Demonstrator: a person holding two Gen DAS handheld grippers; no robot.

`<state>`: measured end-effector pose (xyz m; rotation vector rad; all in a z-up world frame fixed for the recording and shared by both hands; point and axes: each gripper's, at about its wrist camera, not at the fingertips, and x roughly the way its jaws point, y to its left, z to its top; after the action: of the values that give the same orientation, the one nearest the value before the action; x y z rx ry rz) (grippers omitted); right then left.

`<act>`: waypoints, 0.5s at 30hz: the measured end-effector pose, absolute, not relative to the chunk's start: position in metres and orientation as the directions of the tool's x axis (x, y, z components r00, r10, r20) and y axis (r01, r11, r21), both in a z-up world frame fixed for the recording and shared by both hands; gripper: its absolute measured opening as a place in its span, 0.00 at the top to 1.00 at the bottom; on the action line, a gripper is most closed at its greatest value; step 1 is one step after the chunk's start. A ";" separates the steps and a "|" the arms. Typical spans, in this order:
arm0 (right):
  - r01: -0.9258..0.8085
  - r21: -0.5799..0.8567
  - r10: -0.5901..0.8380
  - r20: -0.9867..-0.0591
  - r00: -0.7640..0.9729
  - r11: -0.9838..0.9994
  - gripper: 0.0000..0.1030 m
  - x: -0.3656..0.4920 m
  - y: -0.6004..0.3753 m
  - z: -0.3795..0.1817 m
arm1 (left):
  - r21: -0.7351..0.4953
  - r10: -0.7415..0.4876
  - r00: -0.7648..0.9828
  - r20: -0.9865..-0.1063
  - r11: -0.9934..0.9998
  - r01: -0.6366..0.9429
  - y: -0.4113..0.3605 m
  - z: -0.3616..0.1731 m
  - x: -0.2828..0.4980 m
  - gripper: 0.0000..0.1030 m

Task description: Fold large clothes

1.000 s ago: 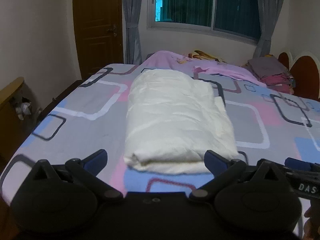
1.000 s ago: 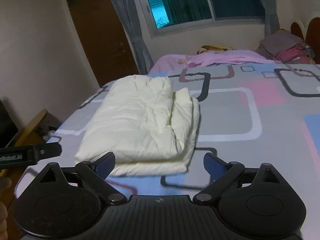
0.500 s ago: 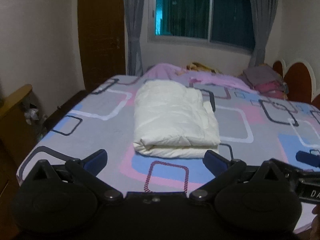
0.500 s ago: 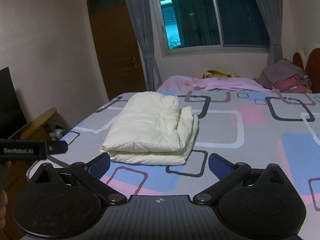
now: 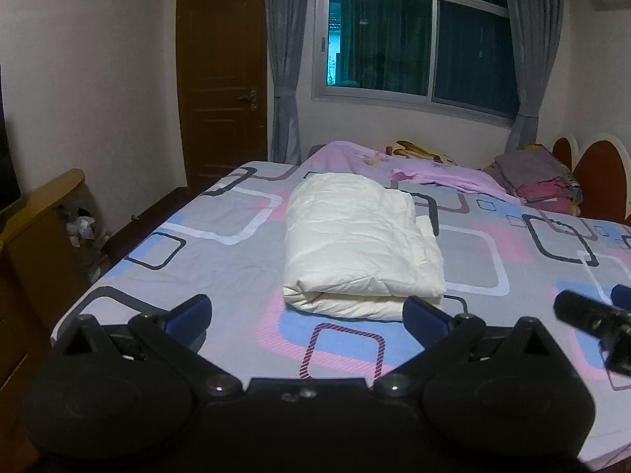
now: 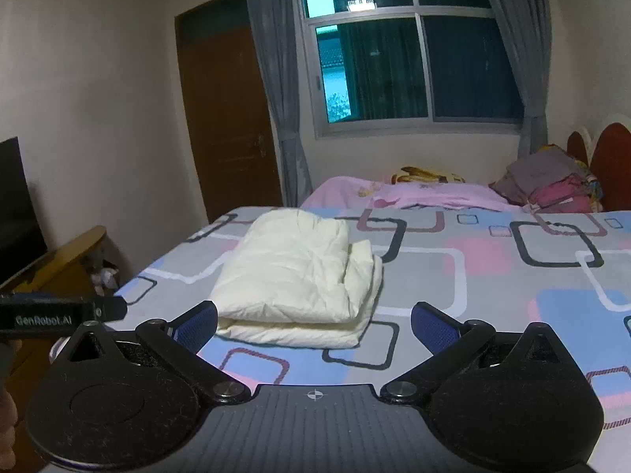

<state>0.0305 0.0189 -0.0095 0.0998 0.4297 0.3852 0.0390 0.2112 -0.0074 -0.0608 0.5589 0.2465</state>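
Observation:
A cream-white quilted garment (image 5: pixel 361 242) lies folded into a thick rectangle on the bed (image 5: pixel 221 244); it also shows in the right wrist view (image 6: pixel 299 280). My left gripper (image 5: pixel 307 313) is open and empty, held back from the garment's near edge above the bedsheet. My right gripper (image 6: pixel 313 323) is open and empty, also short of the garment's near edge. The right gripper's tip (image 5: pixel 591 315) shows at the right edge of the left wrist view, and the left gripper's body (image 6: pixel 59 317) shows at the left of the right wrist view.
The bed has a grey, pink and blue patterned sheet. A pink blanket (image 5: pixel 414 165) and a stack of folded clothes (image 5: pixel 540 181) lie at the far side by the headboard (image 5: pixel 603 181). A wooden cabinet (image 5: pixel 35 236) stands left of the bed, with a door (image 5: pixel 223 90) and window (image 5: pixel 414 43) behind.
Both grippers have pulled back and risen away from the folded garment, which now looks smaller and farther off. The garment has not moved.

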 end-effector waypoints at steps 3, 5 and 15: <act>-0.341 0.174 0.382 -0.378 0.843 0.924 0.00 0.030 0.018 -0.008 | 0.011 0.219 0.817 -0.534 0.968 -0.252 0.212 -0.008 0.038 0.00; -0.338 0.175 0.380 -0.377 0.845 0.925 0.00 0.031 0.017 -0.007 | 0.007 0.215 0.817 -0.535 0.968 -0.251 0.213 -0.007 0.037 0.00; -0.342 0.176 0.384 -0.379 0.842 0.923 0.00 0.032 0.016 -0.006 | 0.012 0.223 0.821 -0.525 0.967 -0.255 0.214 -0.005 0.035 0.00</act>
<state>0.0317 0.0161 -0.0064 0.1035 0.4215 0.3840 0.0346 0.2141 -0.0050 -0.0600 0.5511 0.2549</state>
